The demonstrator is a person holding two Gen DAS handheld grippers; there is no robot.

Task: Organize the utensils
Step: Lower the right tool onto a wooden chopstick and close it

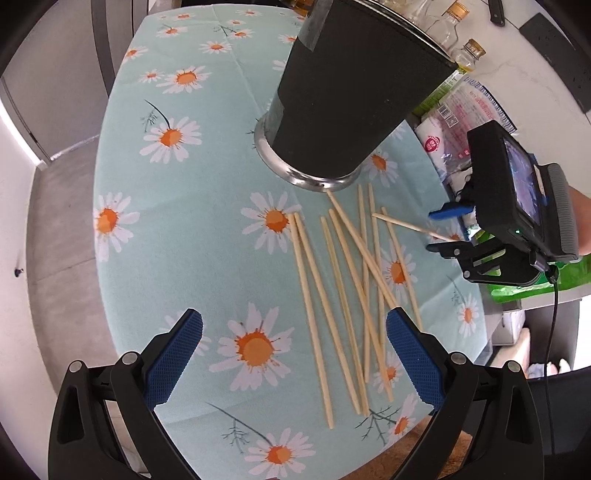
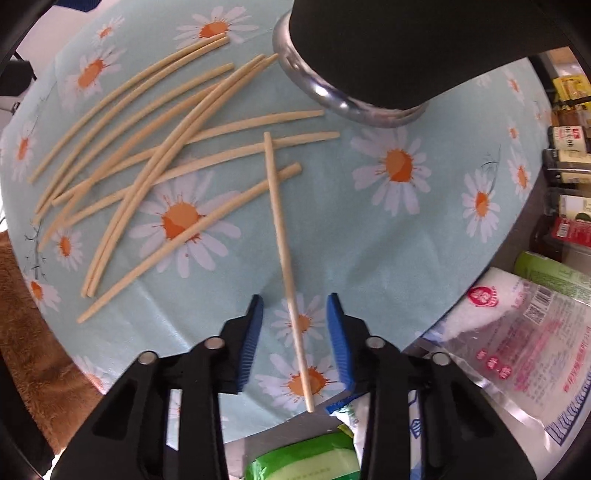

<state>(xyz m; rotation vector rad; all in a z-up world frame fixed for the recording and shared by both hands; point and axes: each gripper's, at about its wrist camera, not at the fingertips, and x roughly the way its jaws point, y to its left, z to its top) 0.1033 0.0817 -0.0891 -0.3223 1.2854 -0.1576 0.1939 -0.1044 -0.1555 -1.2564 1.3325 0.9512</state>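
Note:
Several pale wooden chopsticks (image 1: 347, 295) lie scattered on a daisy-print tablecloth (image 1: 207, 177), just in front of a tall black holder cup with a steel base (image 1: 354, 92). My left gripper (image 1: 293, 354) is open and empty, hovering over the near ends of the chopsticks. My right gripper (image 2: 294, 325) is open, its jaws on either side of a single chopstick (image 2: 284, 251) that lies apart from the pile (image 2: 147, 155); the pads do not touch it. The right gripper also shows in the left wrist view (image 1: 447, 230). The cup (image 2: 388, 48) stands beyond.
Plastic food packets (image 2: 524, 332) and a green pack (image 2: 306, 461) lie off the table's right edge. Bottles and jars (image 2: 569, 155) stand at the far right. Glass bottles (image 1: 454, 29) sit behind the cup. A brown rug (image 2: 22, 332) lies below left.

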